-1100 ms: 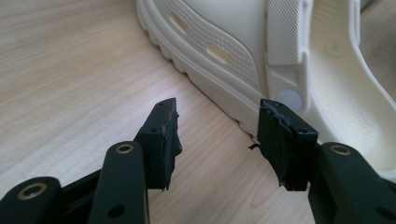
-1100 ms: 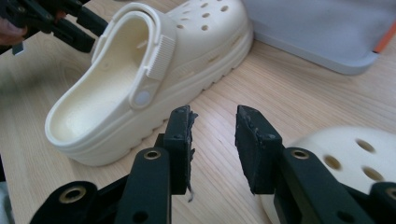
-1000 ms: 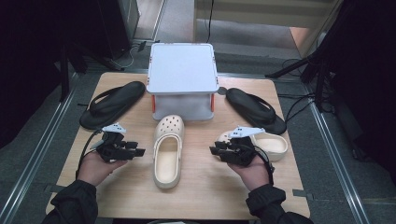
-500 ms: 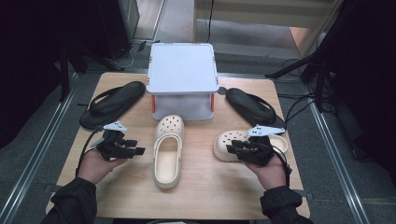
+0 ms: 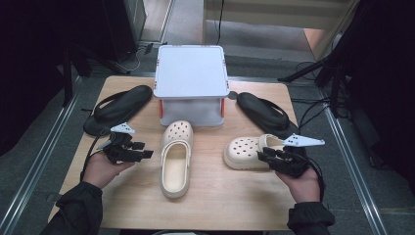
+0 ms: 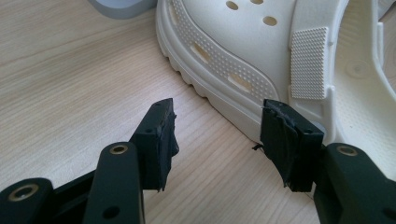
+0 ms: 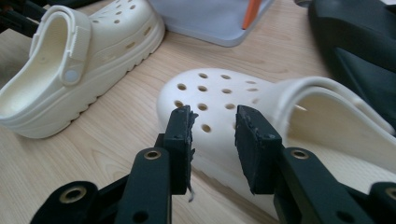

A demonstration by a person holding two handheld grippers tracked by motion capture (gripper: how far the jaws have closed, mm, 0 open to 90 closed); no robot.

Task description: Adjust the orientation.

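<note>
In the high view, the right gripper (image 5: pixel 266 157) was seen at the heel of the right-hand cream clog (image 5: pixel 249 151), which lay crosswise on the worktop (image 5: pixel 235 196), toe to the left. Compared with a second earlier, this clog and the gripper had been shifted rightward, away from the middle cream clog (image 5: pixel 175 157), which was left unmoved below the grey box (image 5: pixel 192 73). The left gripper (image 5: pixel 142 151) was held just left of the middle clog, its place unchanged. Black sandals (image 5: pixel 117 107) (image 5: pixel 264 111) lay on either side of the box.

In the left gripper view, the jaws had just been opened further and stood apart over bare wood, nothing between them, the clog's sole (image 6: pixel 219 93) just beyond.

In the right gripper view, the jaws were seen half-closed at the clog's heel strap (image 7: pixel 308 93); whether it was clamped could not be told.
</note>
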